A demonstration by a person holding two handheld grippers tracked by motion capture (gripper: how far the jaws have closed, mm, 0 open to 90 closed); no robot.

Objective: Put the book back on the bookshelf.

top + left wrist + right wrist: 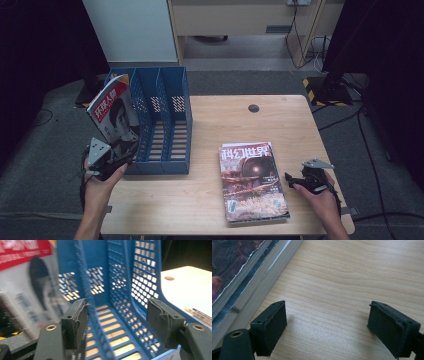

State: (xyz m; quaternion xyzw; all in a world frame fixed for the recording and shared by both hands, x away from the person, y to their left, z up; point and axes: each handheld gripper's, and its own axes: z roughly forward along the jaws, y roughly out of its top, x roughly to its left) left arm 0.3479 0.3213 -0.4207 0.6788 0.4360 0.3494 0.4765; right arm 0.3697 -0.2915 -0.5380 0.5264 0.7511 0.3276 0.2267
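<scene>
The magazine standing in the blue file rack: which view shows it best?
The high view: the magazine leans whole in the blue file rack's leftmost slot. The left gripper view shows a blurred part of its cover.

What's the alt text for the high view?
A red-topped magazine stands tilted in the leftmost slot of a blue file rack on a wooden table, the left tool open just in front of it. The right tool rests open beside a magazine stack.
</scene>
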